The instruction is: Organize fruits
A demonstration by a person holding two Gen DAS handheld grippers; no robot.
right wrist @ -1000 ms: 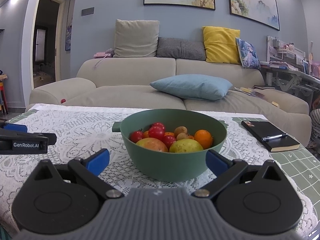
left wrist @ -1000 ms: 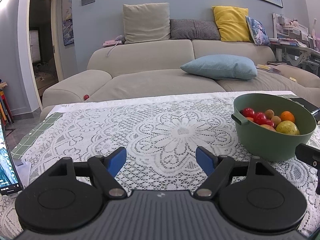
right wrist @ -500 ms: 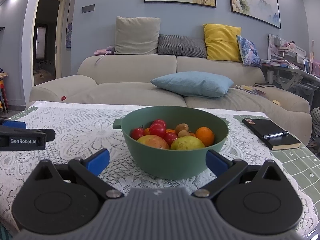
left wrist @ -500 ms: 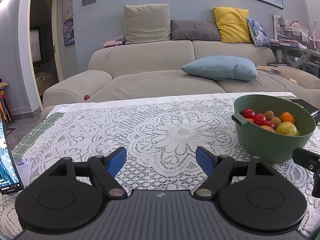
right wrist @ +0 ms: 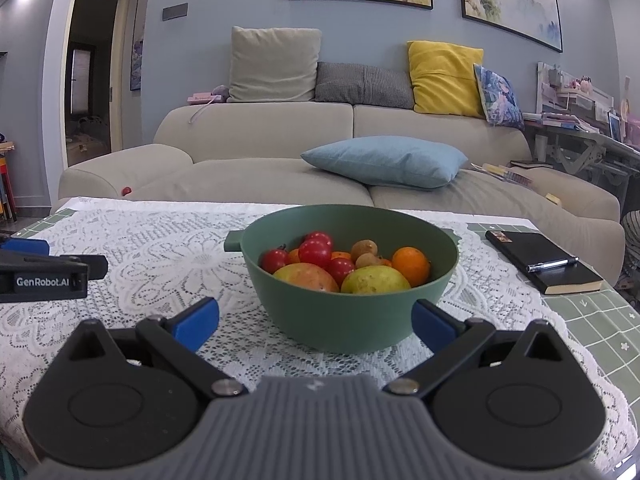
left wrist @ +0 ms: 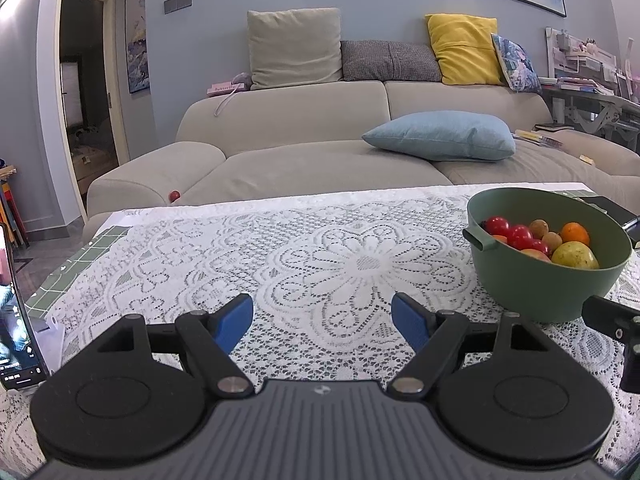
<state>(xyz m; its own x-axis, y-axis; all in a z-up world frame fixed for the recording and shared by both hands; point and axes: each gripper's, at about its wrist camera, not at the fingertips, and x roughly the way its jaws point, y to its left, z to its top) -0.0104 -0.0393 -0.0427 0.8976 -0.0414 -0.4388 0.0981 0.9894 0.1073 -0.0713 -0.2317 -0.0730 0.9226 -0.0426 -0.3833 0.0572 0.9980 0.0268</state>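
Note:
A green bowl [right wrist: 352, 320] stands on the lace tablecloth [right wrist: 160, 256], straight in front of my right gripper [right wrist: 316, 322], which is open and empty just short of it. In the bowl lie several red cherry tomatoes [right wrist: 315, 252], an orange [right wrist: 411, 265], a yellow-green pear [right wrist: 374, 281], a reddish mango [right wrist: 306, 277] and small brown fruits [right wrist: 364, 249]. The left wrist view has the same bowl [left wrist: 536, 288] at the right. My left gripper [left wrist: 323, 322] is open and empty over the lace flower pattern, left of the bowl.
A black notebook with a pen [right wrist: 542, 262] lies on the green grid mat at the right. A phone screen [left wrist: 16, 320] stands at the table's left edge. A beige sofa [left wrist: 320, 148] with a blue pillow [left wrist: 440, 136] runs behind the table. A small red ball [left wrist: 174, 196] rests on the sofa.
Both grippers have drawn back slightly and tilted down a little; the bowl sits a bit lower in both views. Neither gripper's opening has changed.

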